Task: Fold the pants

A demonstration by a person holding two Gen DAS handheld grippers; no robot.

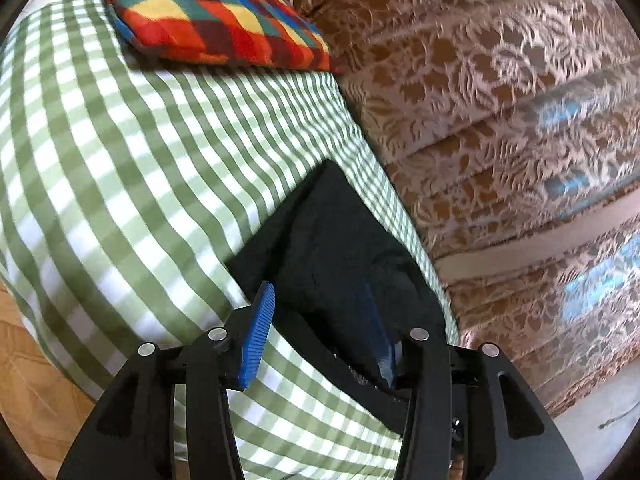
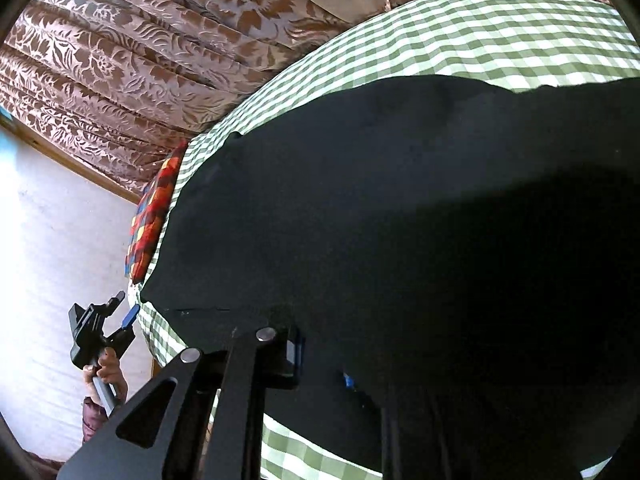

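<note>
Black pants (image 1: 332, 248) lie on a green-and-white checked bed sheet (image 1: 120, 168), near its right edge. My left gripper (image 1: 320, 336) is open; its blue pads (image 1: 258, 340) stand wide apart over the near corner of the pants, holding nothing. In the right wrist view the pants (image 2: 400, 208) fill most of the frame and drape over my right gripper (image 2: 324, 364); only a sliver of a blue pad (image 2: 349, 381) shows under the cloth. The left gripper (image 2: 120, 312) appears there at lower left, held by a hand.
A multicoloured checked cushion (image 1: 216, 12) lies at the head of the bed. Brown floral curtains (image 1: 500, 120) hang along the far side. Wooden floor (image 1: 24, 360) shows at lower left. A white wall (image 2: 52, 240) is behind the hand.
</note>
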